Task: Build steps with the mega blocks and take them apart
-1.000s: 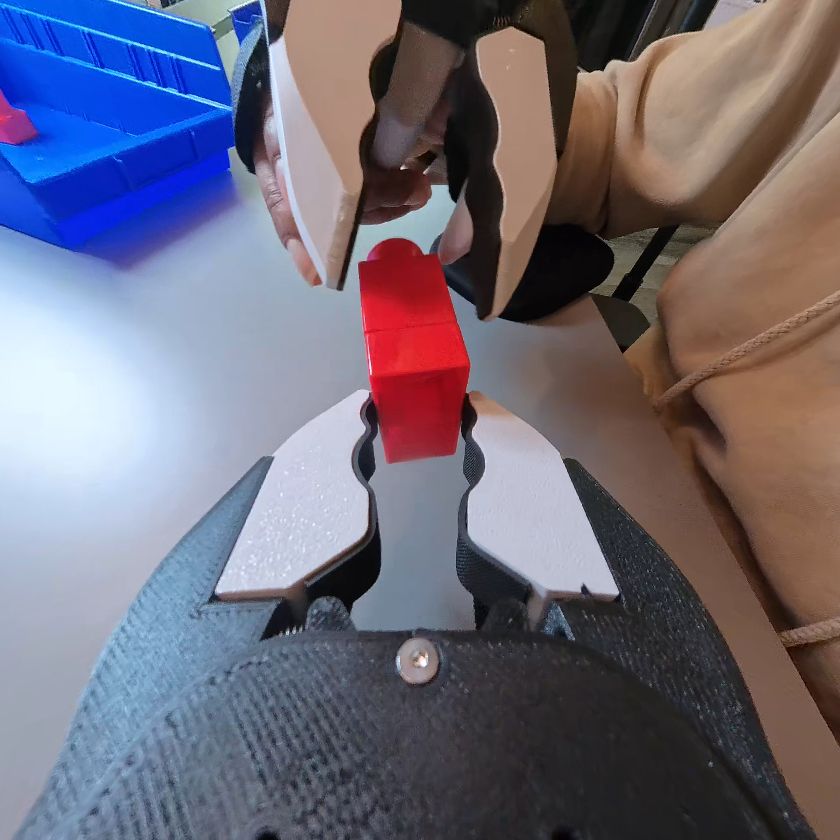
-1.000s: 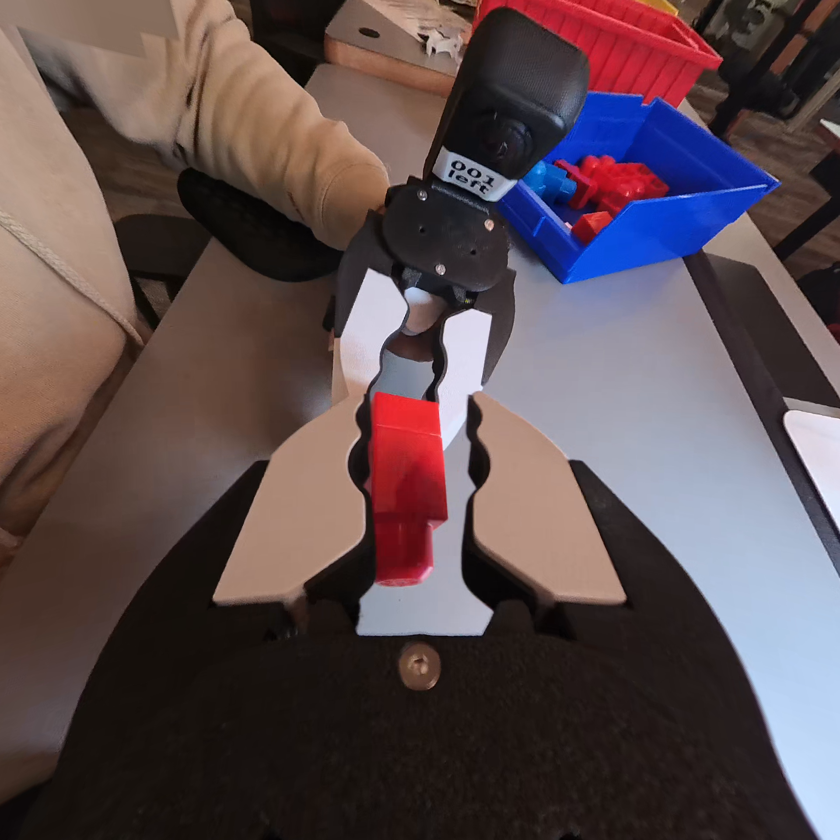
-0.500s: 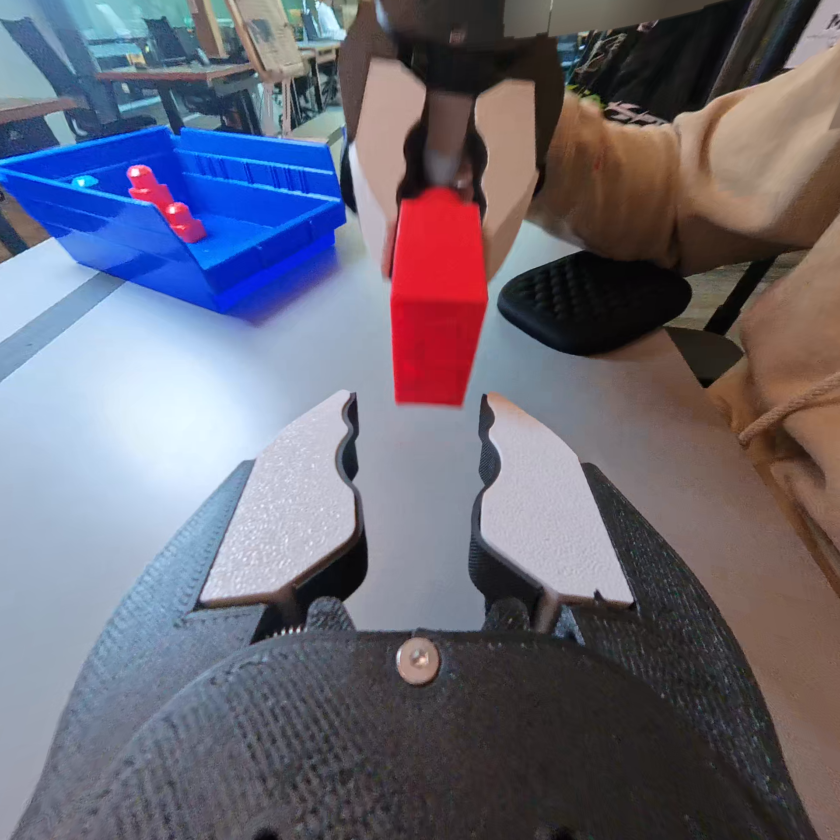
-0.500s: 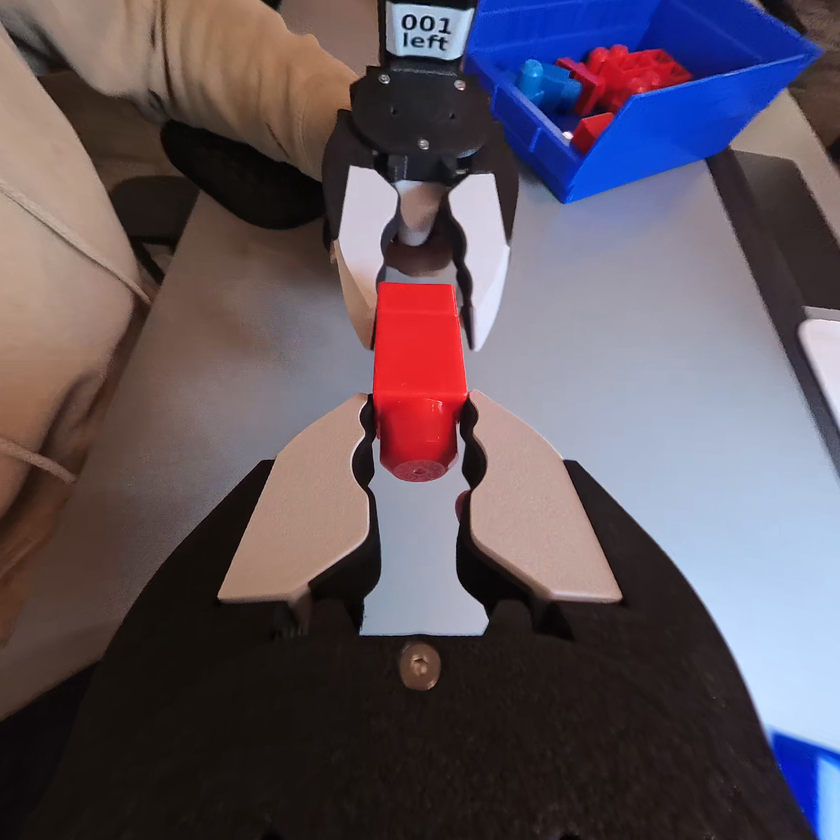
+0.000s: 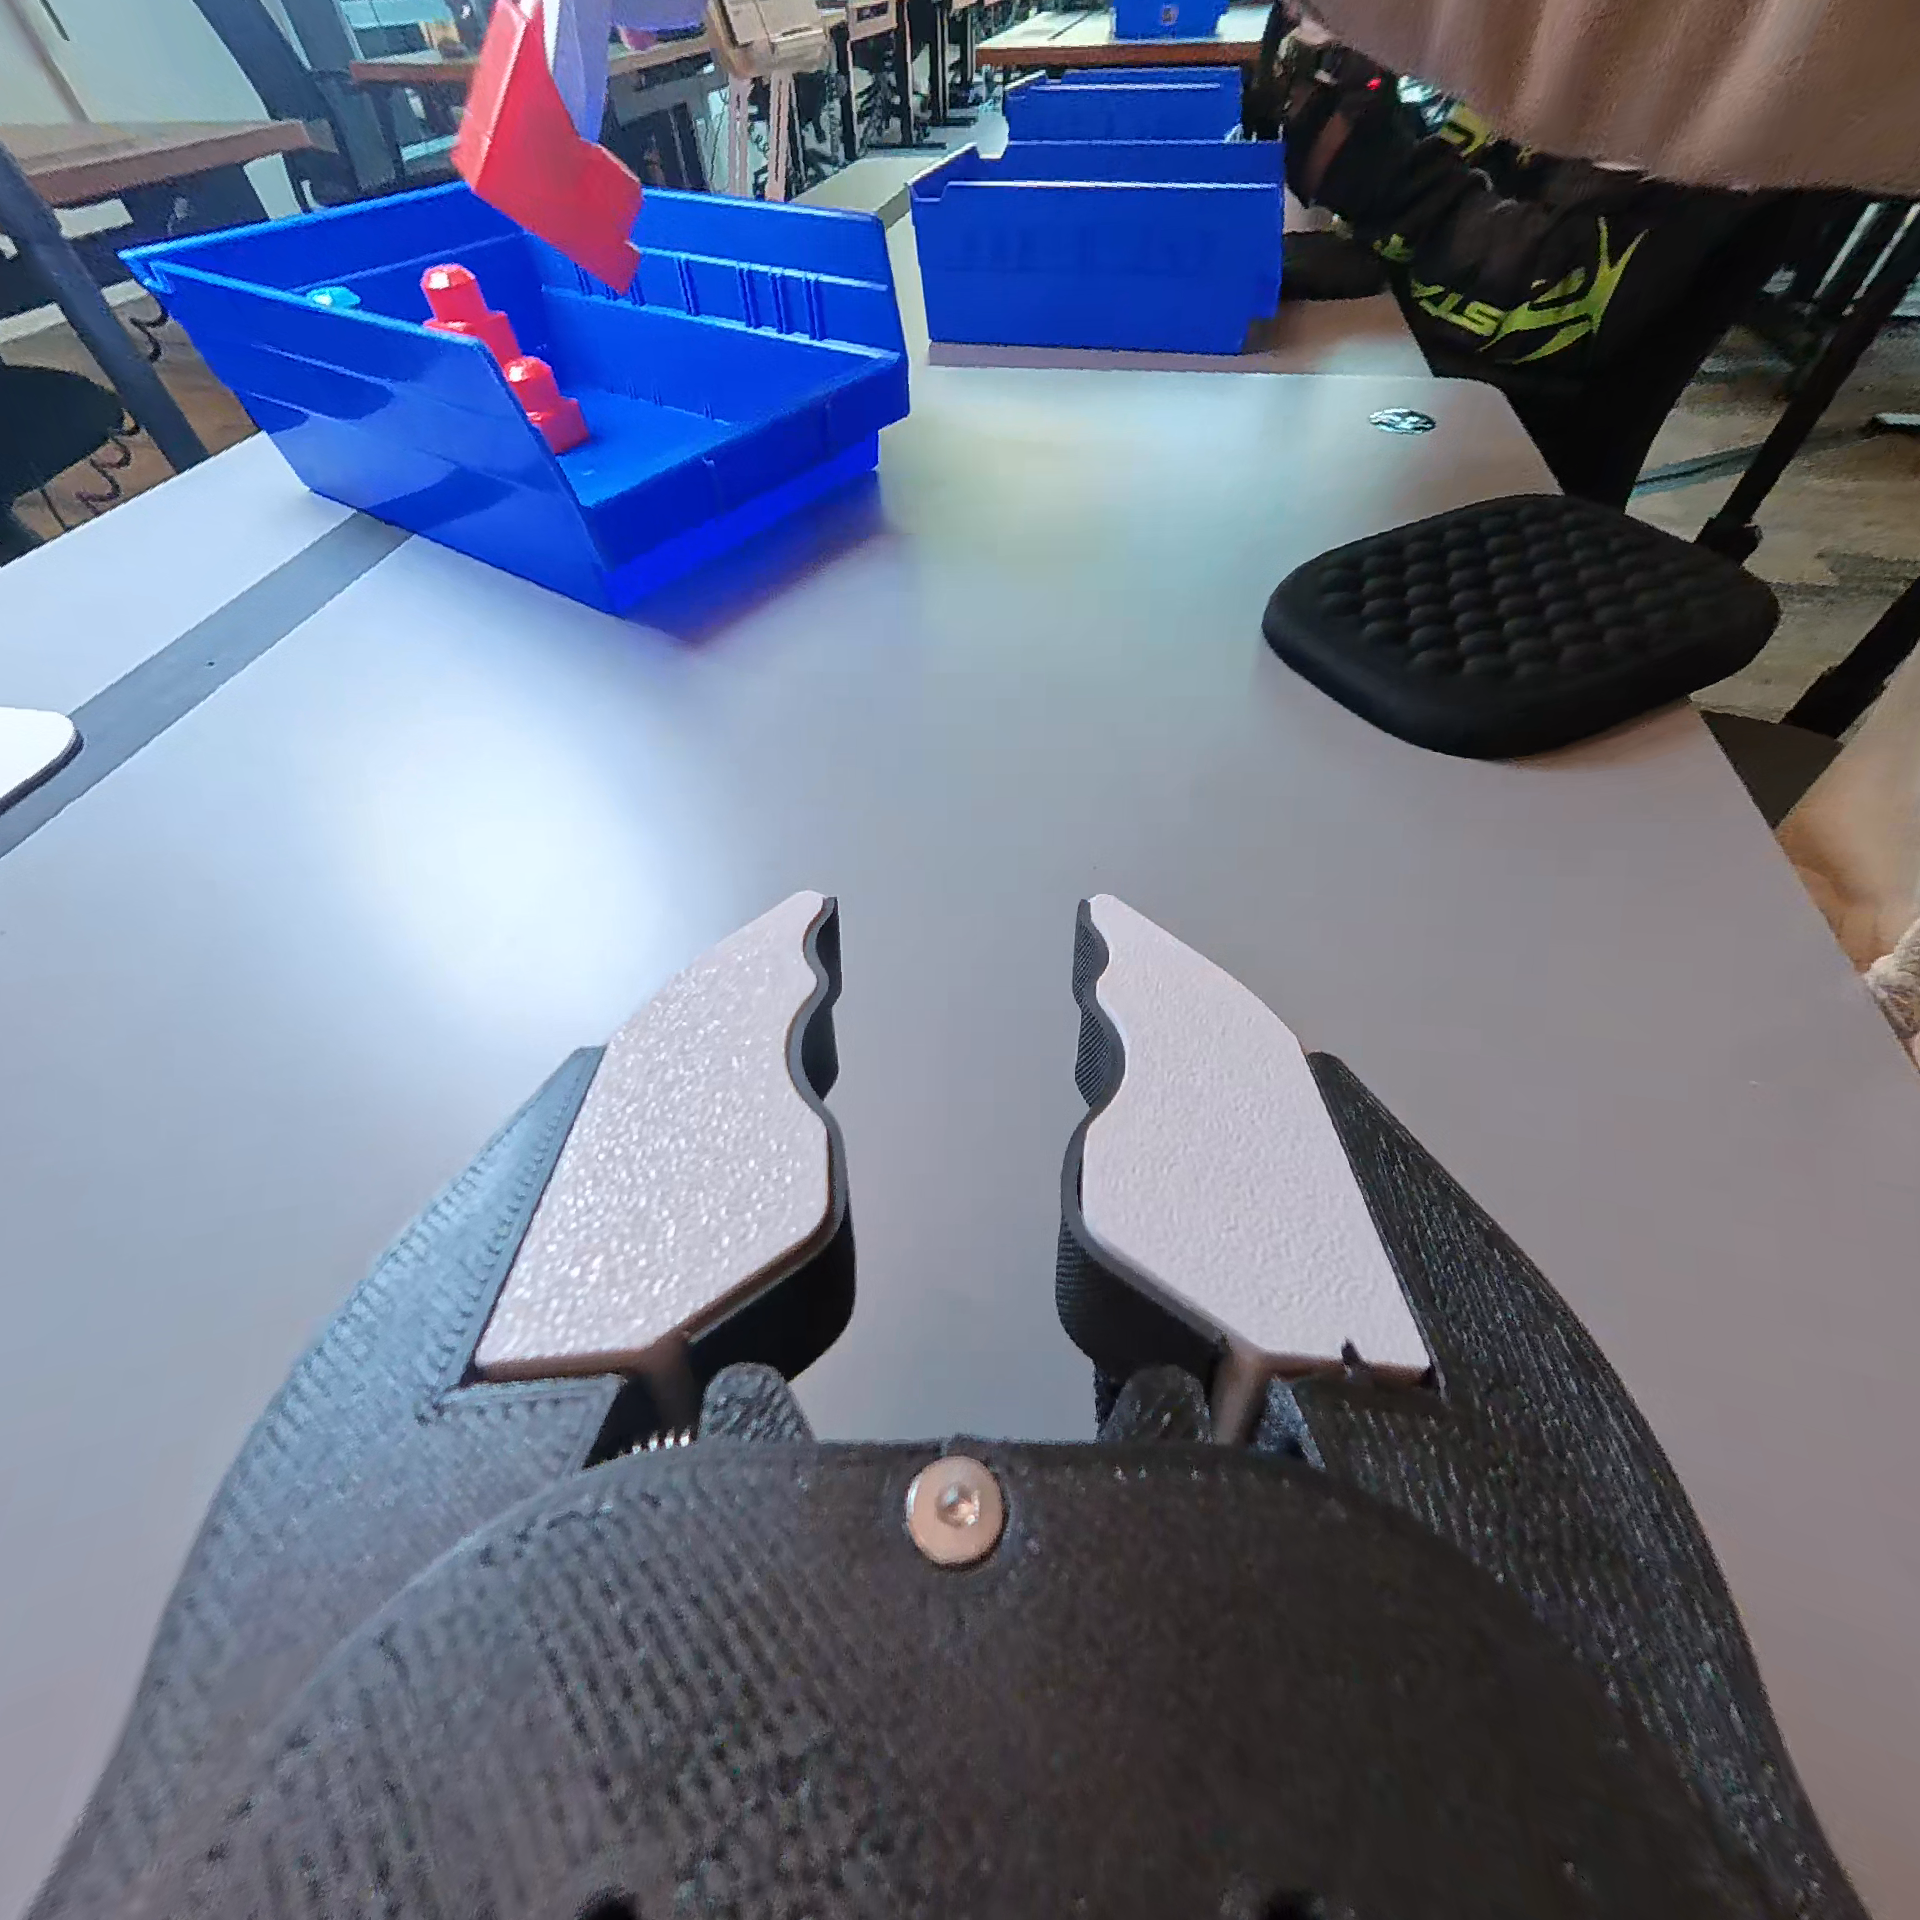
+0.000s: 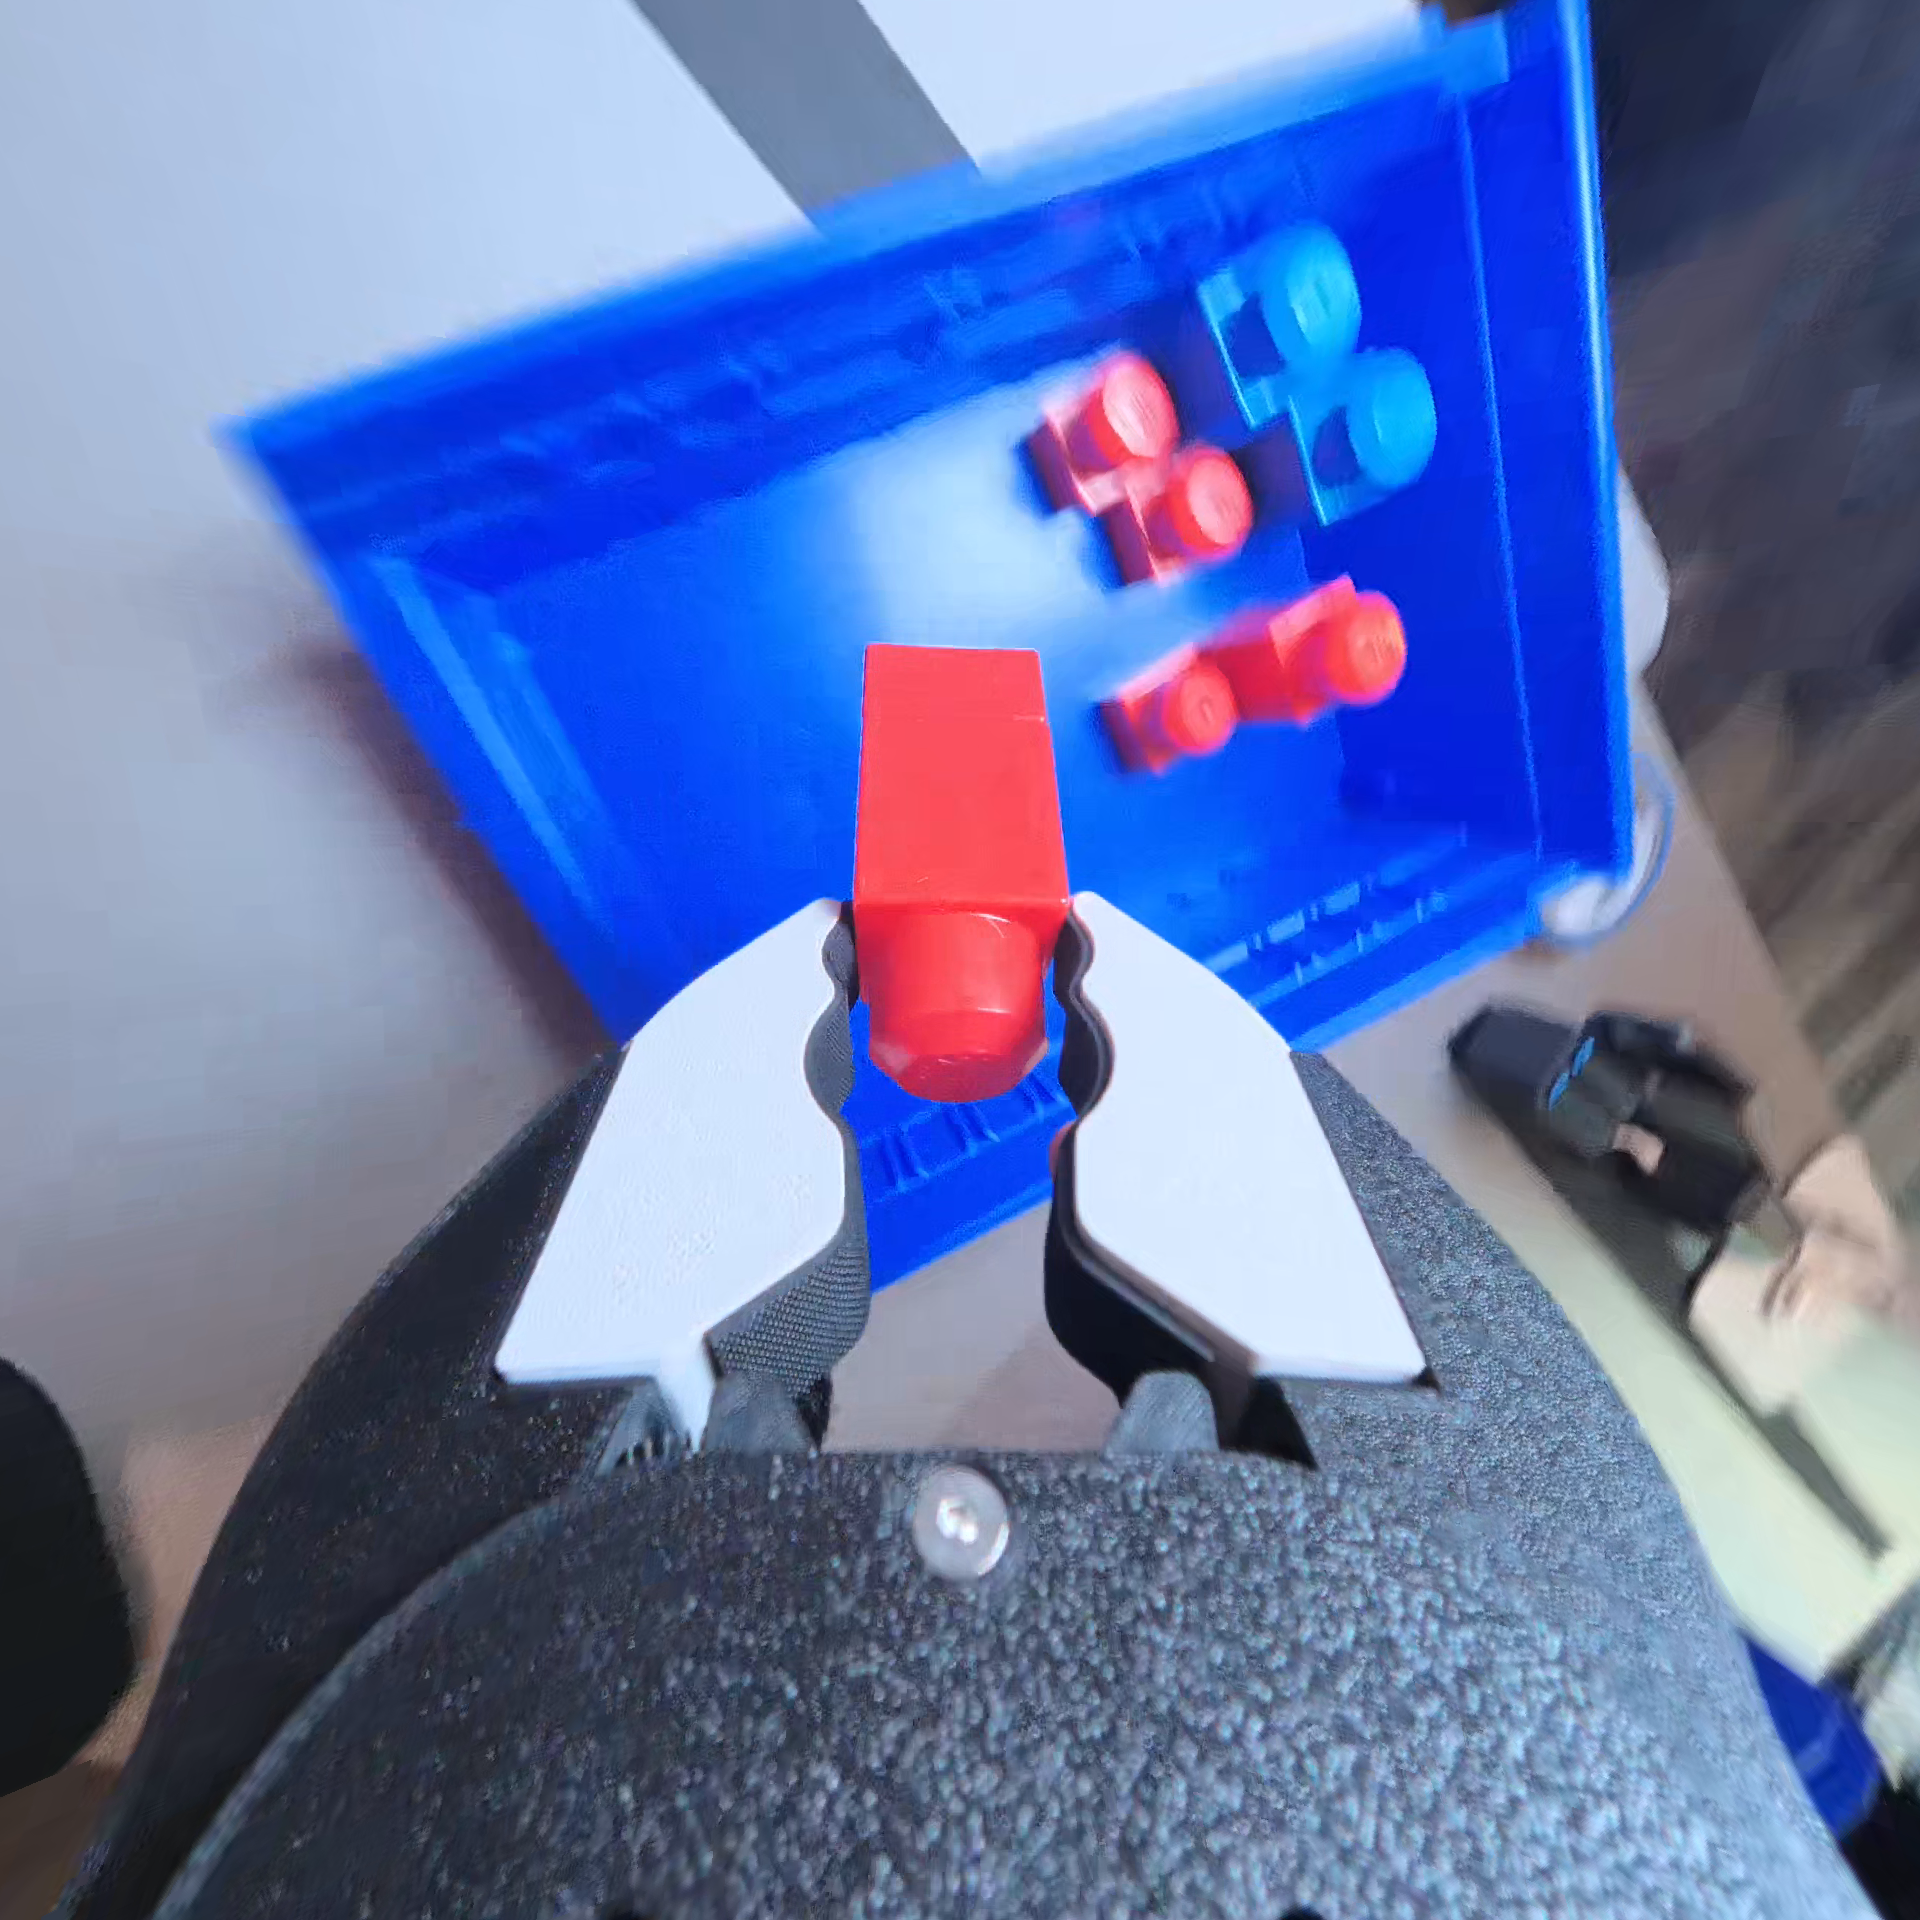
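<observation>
Nearest the left wrist camera, left gripper (image 5: 954, 914) parted wide, nothing between the fingers, only bare grey table (image 5: 1039, 623) beneath. Farther off at 2 o'clock, a black dimpled pad (image 5: 1522, 620) at the table edge. At 11 o'clock, the blue bin (image 5: 623, 416) on the table, with a few red blocks (image 5: 499, 348) standing inside and a speck of light blue half hidden behind its wall. Above that bin, at the top edge, the red block stack (image 5: 545, 192) tilted in the air, its holder cut off by the frame. Behind, at 12 to 1 o'clock, a second blue bin (image 5: 1101, 249); contents out of sight.

Close to the right wrist camera, right gripper (image 6: 956, 909) clamped narrow on the stud end of the red block stack (image 6: 956, 769), stud toward the lens, body pointing away over the blue bin (image 6: 675, 540). Beyond, at 1 o'clock inside that bin, loose red blocks (image 6: 1195, 509) and two light-blue blocks (image 6: 1320, 374), all smeared by motion blur. At 3 o'clock, dark shapes past the table, too blurred to name.
</observation>
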